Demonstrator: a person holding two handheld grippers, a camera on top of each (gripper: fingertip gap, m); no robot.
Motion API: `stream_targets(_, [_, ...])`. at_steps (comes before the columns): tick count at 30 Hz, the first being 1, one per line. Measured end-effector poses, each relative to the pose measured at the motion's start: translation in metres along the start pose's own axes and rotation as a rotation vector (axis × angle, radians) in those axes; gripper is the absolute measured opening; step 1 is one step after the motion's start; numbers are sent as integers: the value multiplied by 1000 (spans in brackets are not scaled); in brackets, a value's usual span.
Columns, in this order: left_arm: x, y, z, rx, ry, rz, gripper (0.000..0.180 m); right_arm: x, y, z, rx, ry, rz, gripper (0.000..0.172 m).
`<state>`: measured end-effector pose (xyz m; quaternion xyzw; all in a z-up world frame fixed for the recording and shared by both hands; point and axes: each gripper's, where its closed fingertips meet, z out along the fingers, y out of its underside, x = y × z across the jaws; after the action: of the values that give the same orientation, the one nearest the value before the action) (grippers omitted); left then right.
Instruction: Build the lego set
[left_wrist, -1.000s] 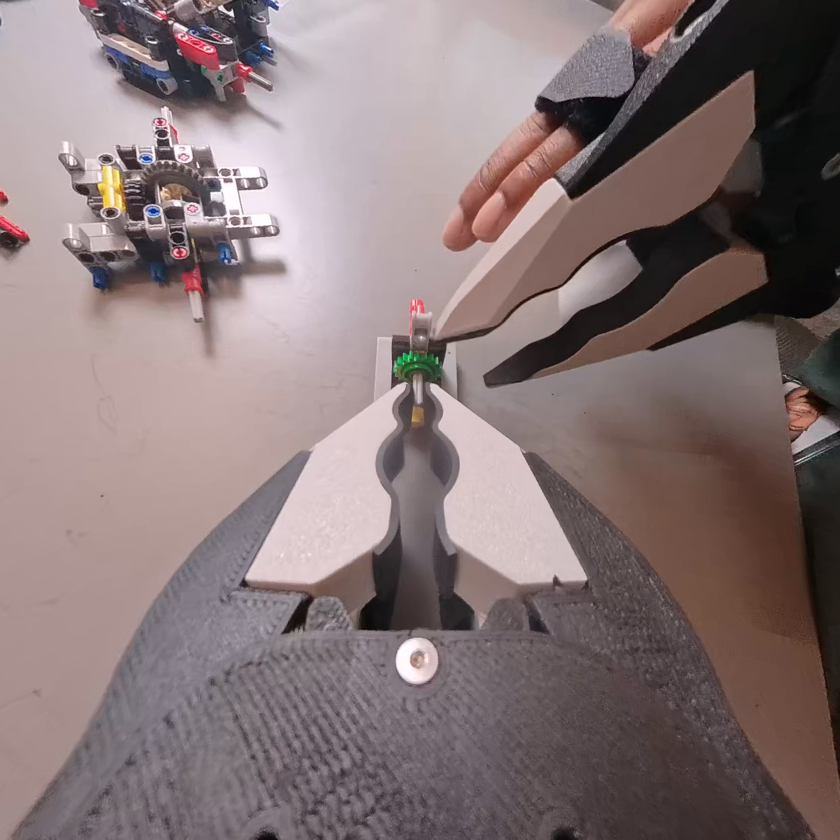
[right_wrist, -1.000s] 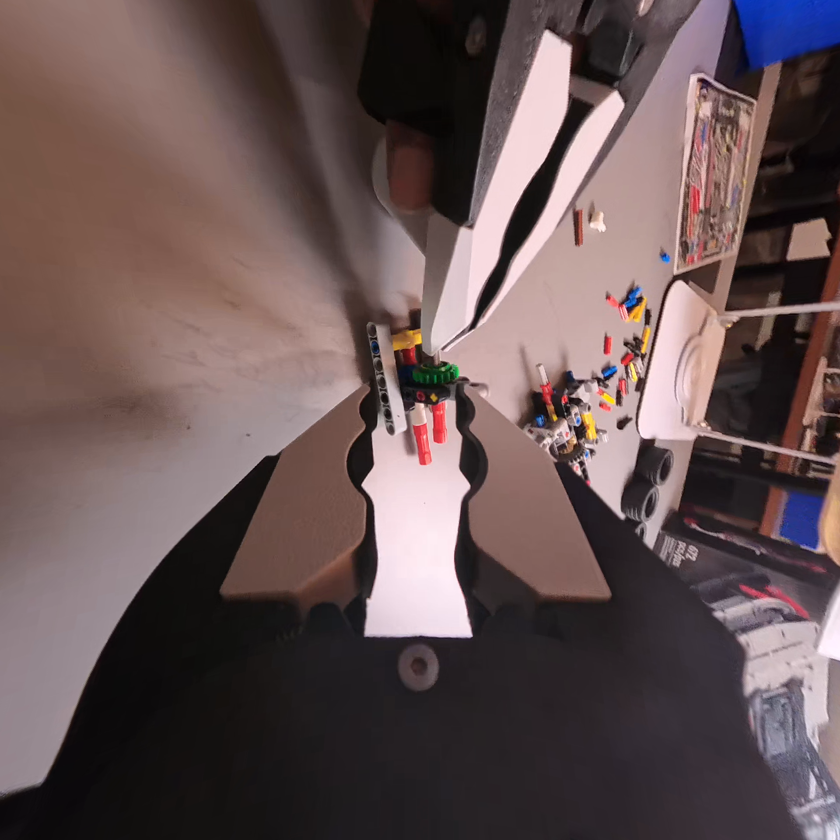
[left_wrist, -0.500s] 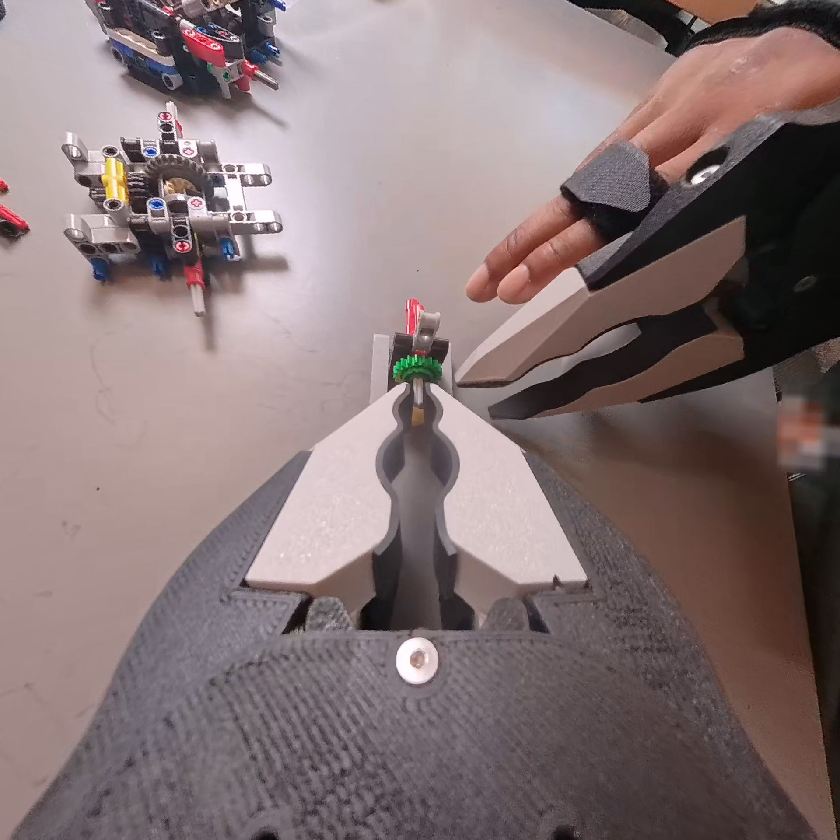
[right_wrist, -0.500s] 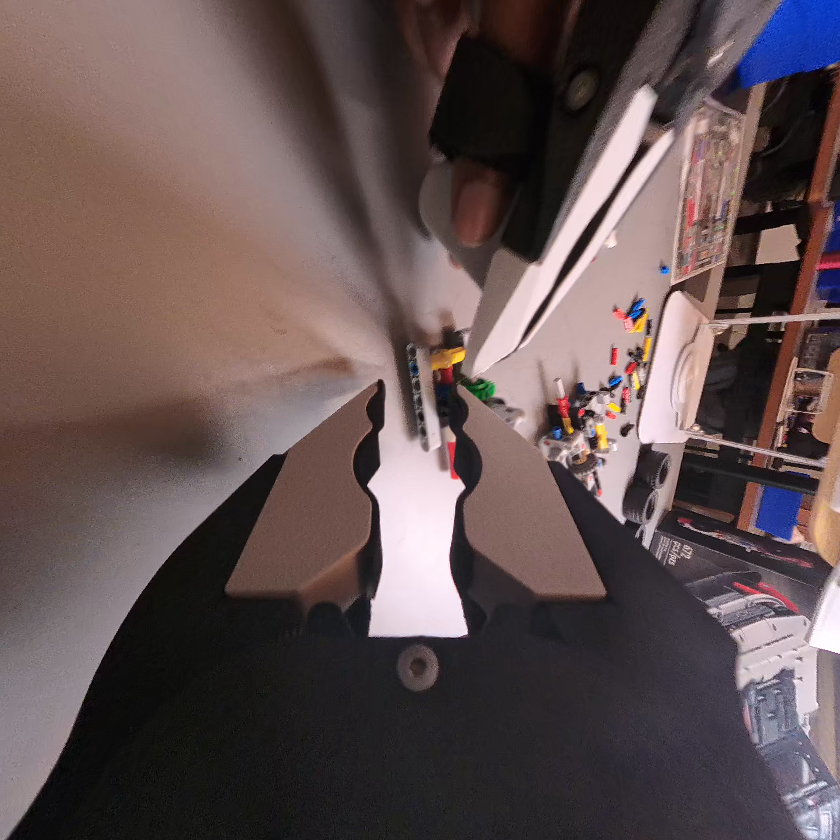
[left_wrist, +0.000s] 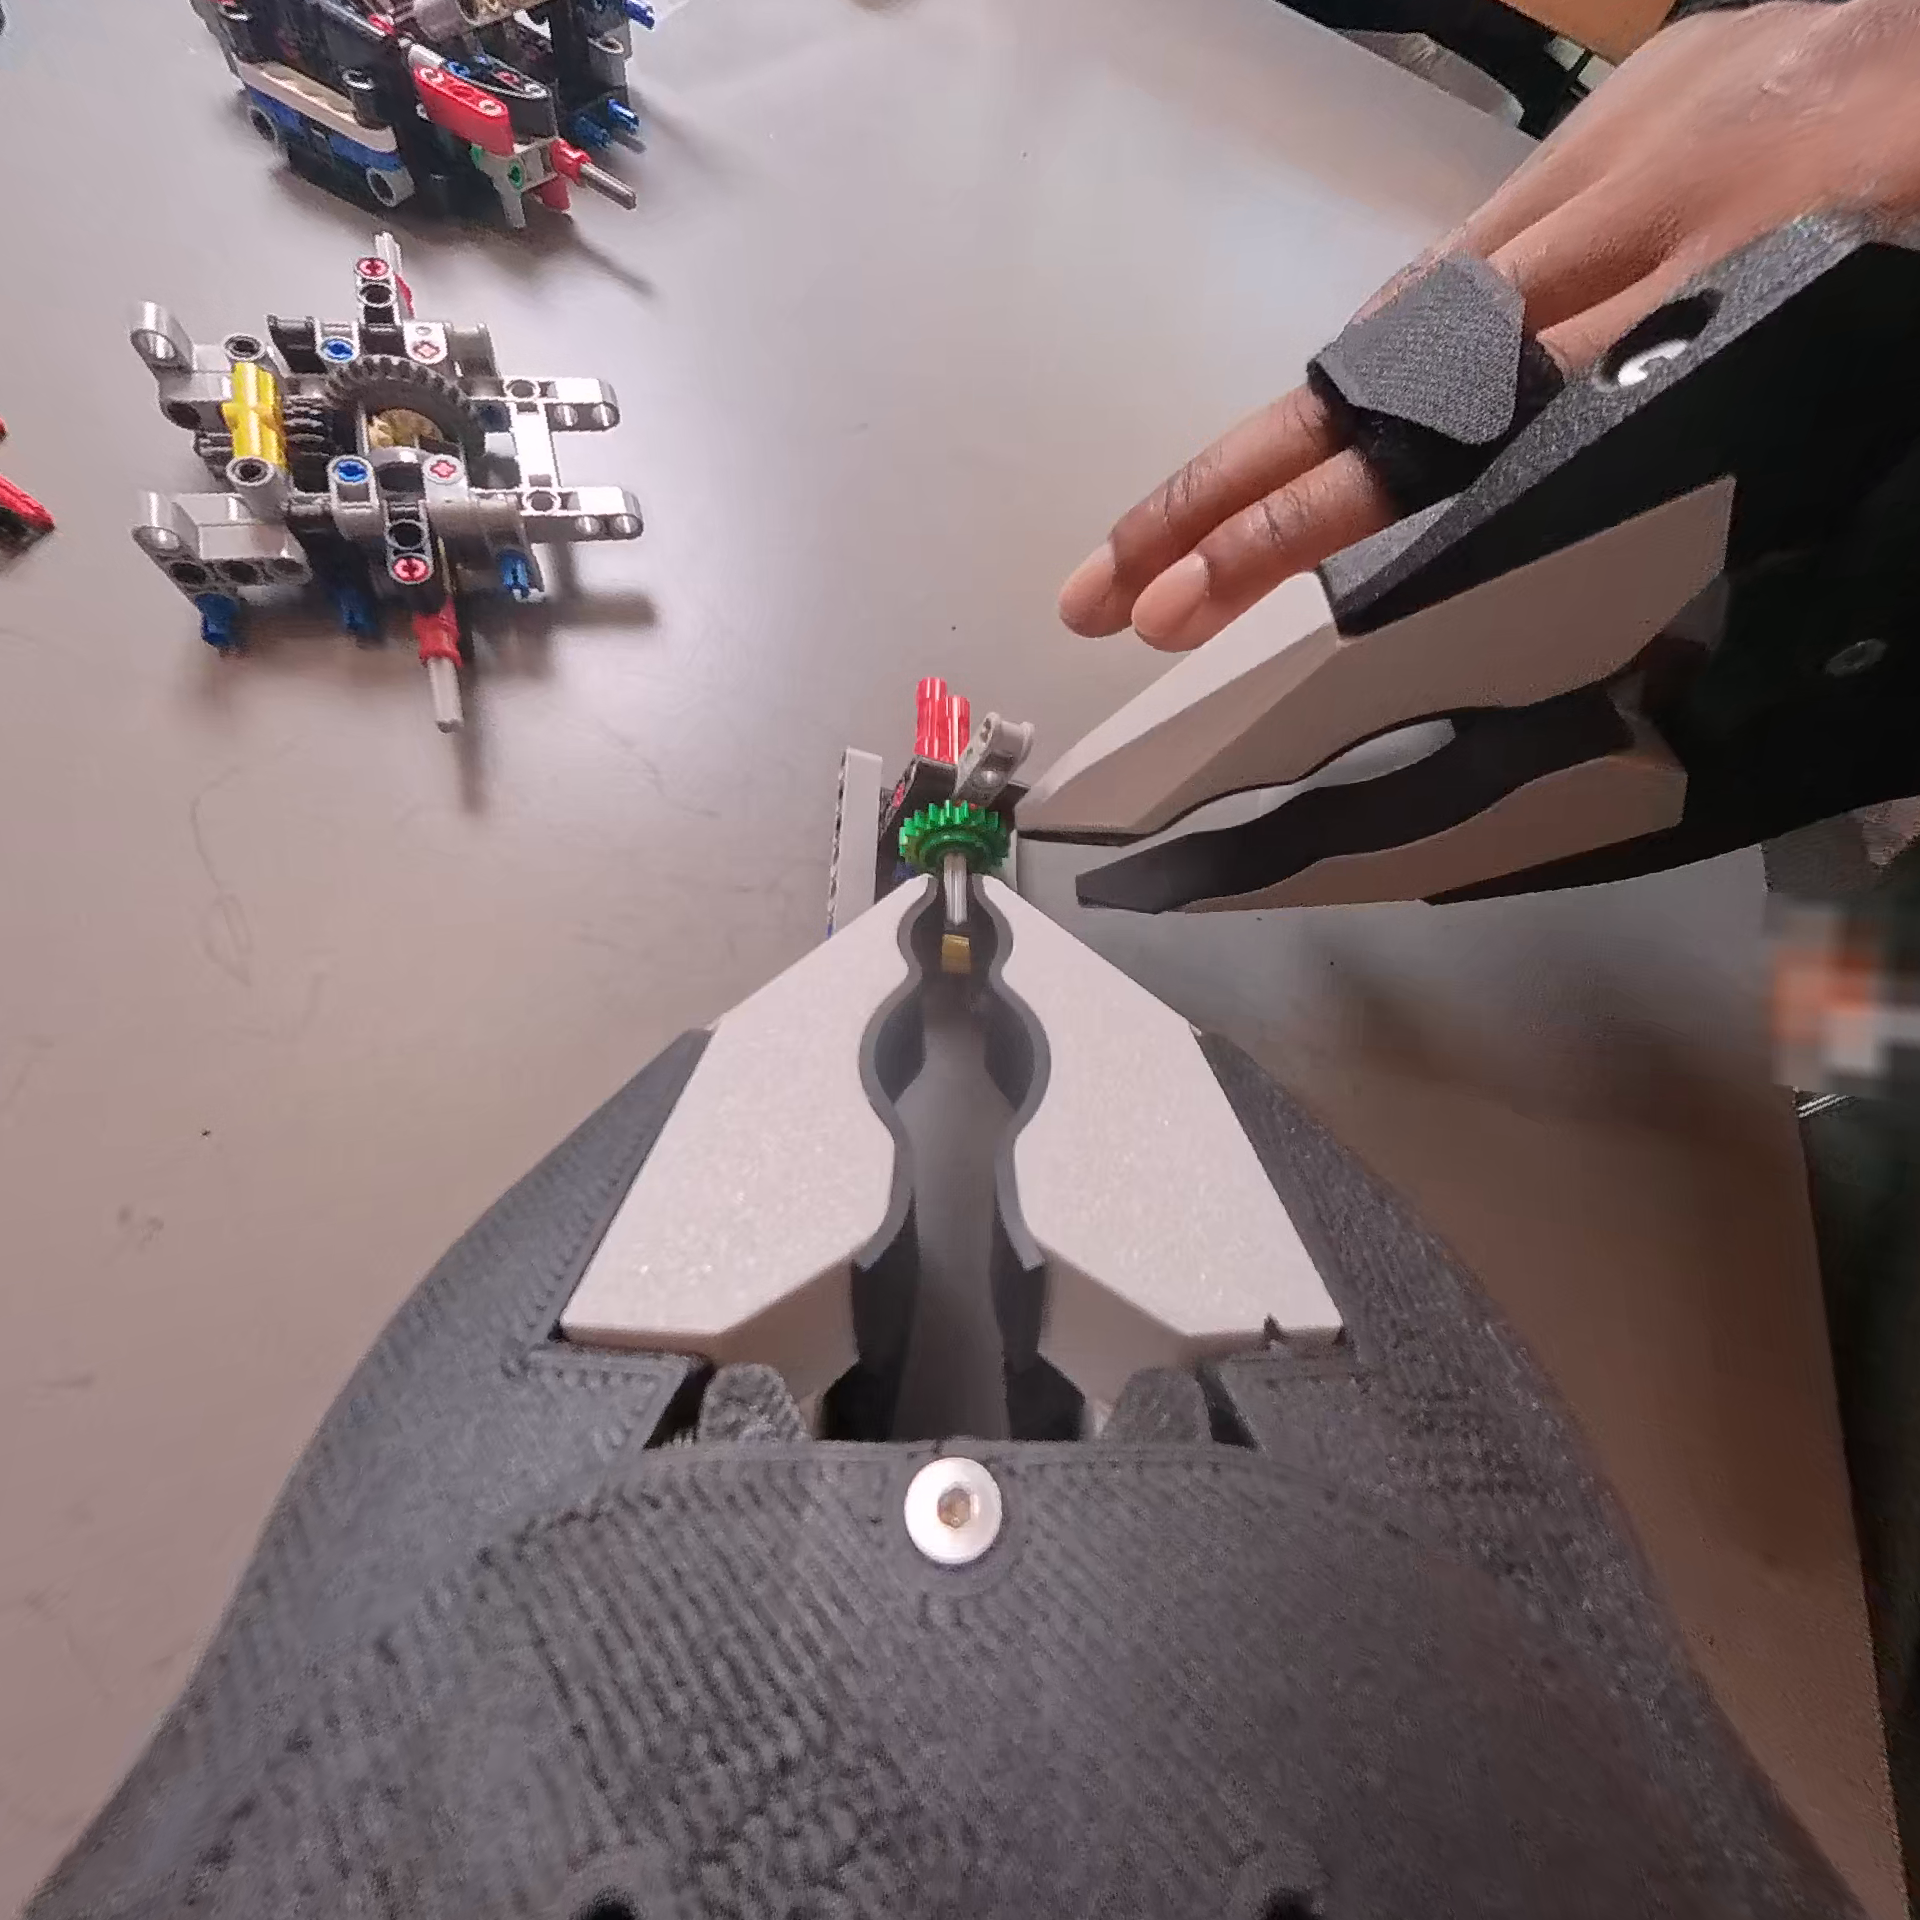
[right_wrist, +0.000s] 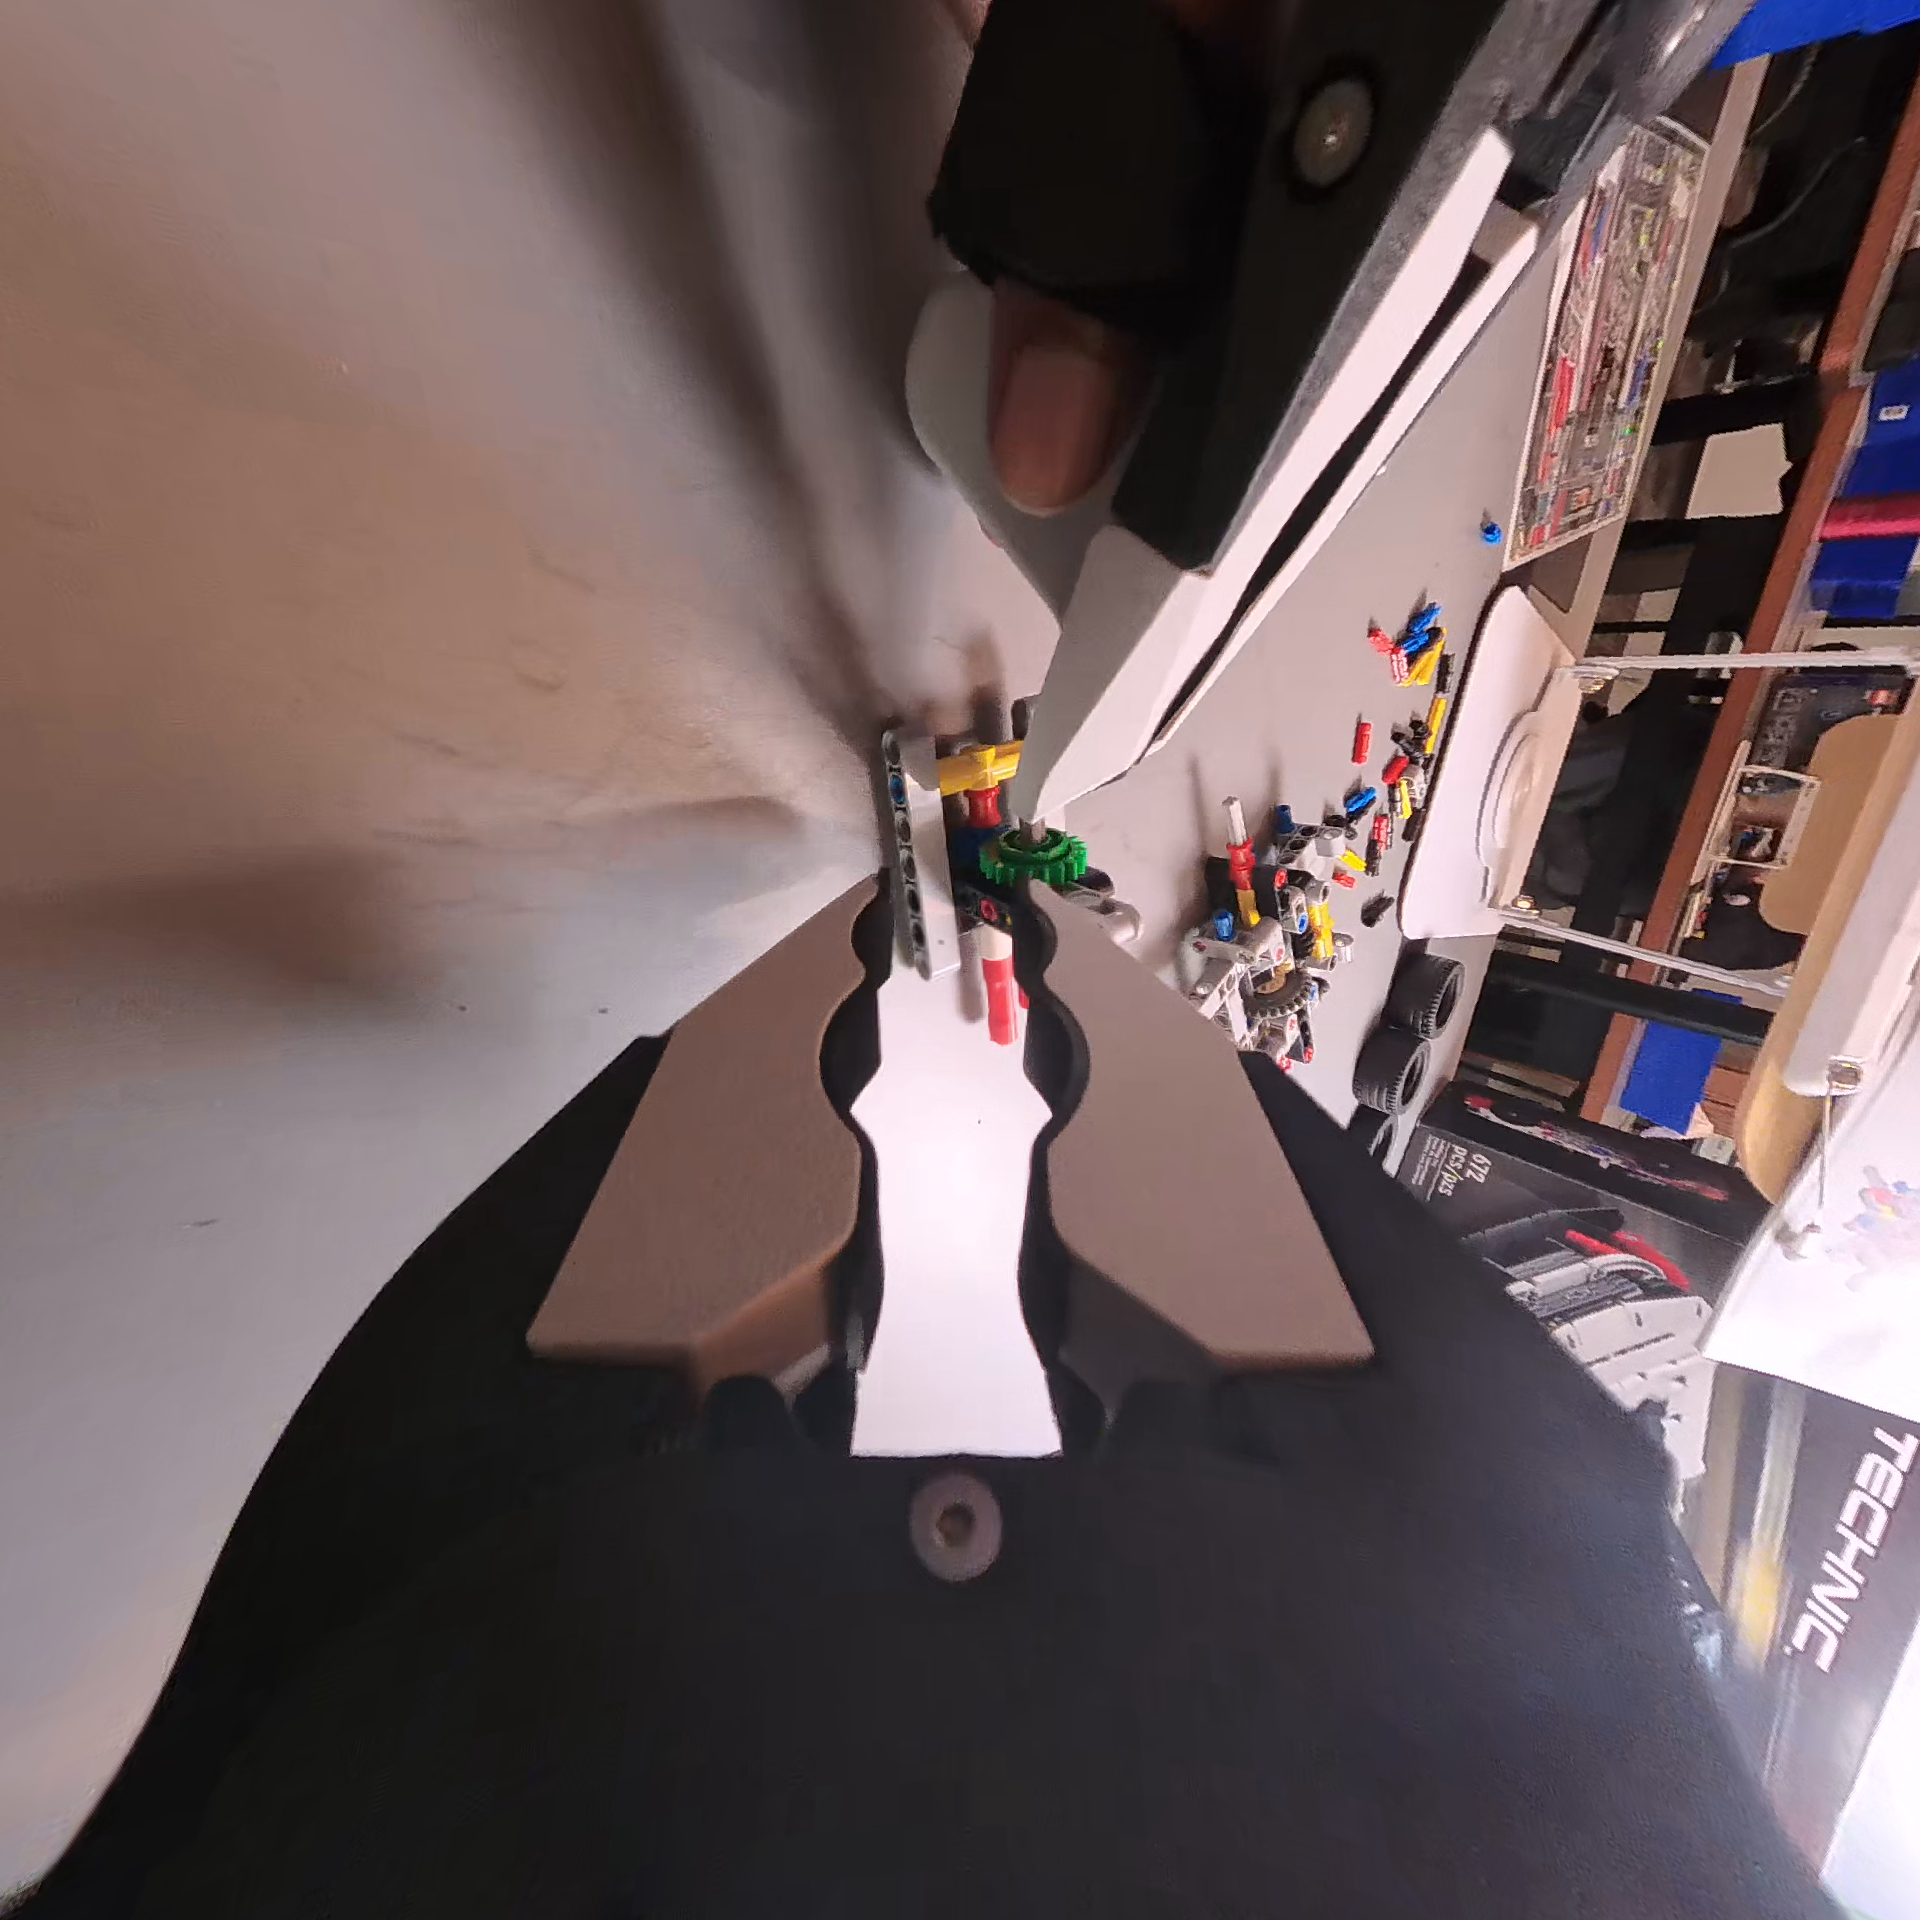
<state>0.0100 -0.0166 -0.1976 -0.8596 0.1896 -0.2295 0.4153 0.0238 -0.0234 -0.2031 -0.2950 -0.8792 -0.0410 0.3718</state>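
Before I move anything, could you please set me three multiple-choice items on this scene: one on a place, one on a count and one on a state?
1. The green gear sits:
A. on the axle, just past the left tool's tips
B. loose among the scattered pieces
C. on the booklet

2. How many black tyres are there?
A. one
B. two
C. four

3. The left tool is:
A. wide open
B. shut on the axle
C. shut on a tyre

Answers:
1. A, as the gear is threaded on the axle right ahead of the tips.
2. B, as a pair lies at the table's edge.
3. B, as its fingertips meet around the pale axle.
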Motion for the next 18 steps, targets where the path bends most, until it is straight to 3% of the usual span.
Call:
stream_targets(4, [0,0,0,1,-1,0,2,10,-13,-2,47,41,30,29])
stream_targets(8, [-1,-1,0,3,-4,-6,3,7,-3,8,-4,38,20,35])
stream_targets(18, [-4,-1,0,2,-8,-33,3,-3,-1,7,-5,-2,57,28])
